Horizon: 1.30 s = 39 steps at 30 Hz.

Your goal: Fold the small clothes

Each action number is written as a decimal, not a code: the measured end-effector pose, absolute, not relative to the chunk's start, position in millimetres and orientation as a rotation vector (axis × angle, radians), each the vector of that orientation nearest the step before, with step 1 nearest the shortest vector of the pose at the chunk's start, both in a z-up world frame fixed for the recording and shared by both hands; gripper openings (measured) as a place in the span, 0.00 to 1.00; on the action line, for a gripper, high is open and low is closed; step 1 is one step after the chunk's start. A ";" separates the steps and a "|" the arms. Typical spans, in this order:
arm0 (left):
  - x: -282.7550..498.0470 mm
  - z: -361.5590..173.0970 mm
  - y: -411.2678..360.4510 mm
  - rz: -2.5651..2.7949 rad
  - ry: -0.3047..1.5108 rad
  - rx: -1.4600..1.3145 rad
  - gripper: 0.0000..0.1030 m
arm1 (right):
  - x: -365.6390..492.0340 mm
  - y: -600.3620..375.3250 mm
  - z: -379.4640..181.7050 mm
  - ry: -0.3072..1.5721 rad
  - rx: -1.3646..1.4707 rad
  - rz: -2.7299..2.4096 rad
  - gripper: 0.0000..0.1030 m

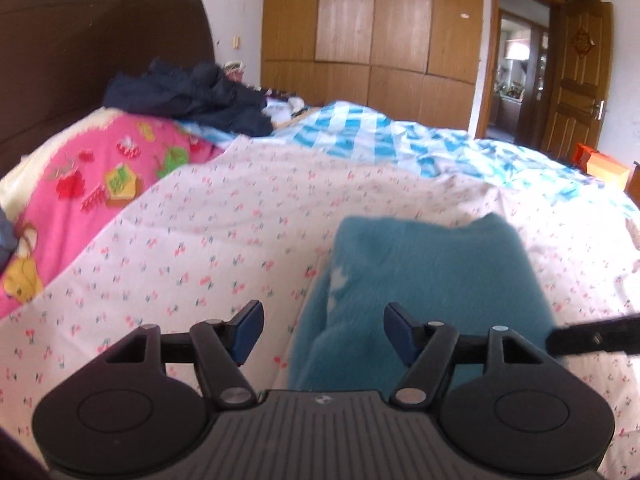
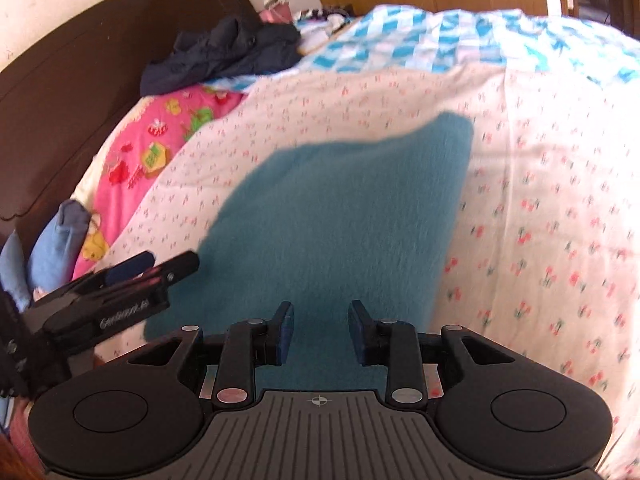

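Note:
A teal fuzzy garment lies folded flat on the white cherry-print sheet. It also shows in the right wrist view. My left gripper is open and empty, hovering over the garment's near left edge. My right gripper is open and empty over the garment's near edge. The left gripper also shows in the right wrist view at the garment's left side. A dark bar of the right gripper enters the left wrist view from the right.
A pink cartoon pillow and a heap of dark navy clothes lie near the brown headboard. A blue checked quilt covers the far bed. Blue cloth lies at the left. Wooden wardrobe and door stand behind.

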<state>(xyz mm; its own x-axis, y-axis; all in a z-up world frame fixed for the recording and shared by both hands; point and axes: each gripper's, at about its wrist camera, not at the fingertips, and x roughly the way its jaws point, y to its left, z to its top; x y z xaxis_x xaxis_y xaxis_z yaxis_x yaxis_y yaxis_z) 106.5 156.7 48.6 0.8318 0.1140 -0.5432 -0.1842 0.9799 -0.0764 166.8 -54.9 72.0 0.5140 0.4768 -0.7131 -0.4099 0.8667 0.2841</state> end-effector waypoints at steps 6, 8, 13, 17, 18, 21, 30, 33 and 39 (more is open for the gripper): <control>139.9 56.2 148.4 0.134 0.542 -0.122 0.69 | 221.3 -28.1 77.8 0.813 0.041 0.452 0.30; 152.2 47.2 149.9 0.140 0.570 -0.127 0.69 | 238.2 -24.9 73.0 0.804 0.039 0.428 0.30; 167.6 6.7 154.6 0.169 0.665 -0.130 0.71 | 269.3 -18.7 36.1 0.876 0.052 0.359 0.30; 162.6 7.8 155.0 0.166 0.649 -0.126 0.71 | 262.8 -10.9 35.2 0.850 0.008 0.336 0.31; 160.5 9.2 154.8 0.166 0.645 -0.126 0.71 | 260.1 -10.4 38.9 0.845 0.005 0.335 0.31; 147.4 19.0 156.3 0.159 0.618 -0.145 0.70 | 241.9 -16.5 54.3 0.811 0.029 0.352 0.31; 126.0 18.3 142.8 0.103 0.710 -0.115 0.70 | 183.6 -35.4 45.4 0.847 -0.011 0.365 0.41; 117.8 19.3 139.4 0.115 0.714 -0.113 0.70 | 181.2 -42.3 60.5 0.871 0.084 0.359 0.41; 93.8 28.5 141.2 0.101 0.695 -0.150 0.70 | 139.6 -43.6 80.1 0.808 0.042 0.435 0.45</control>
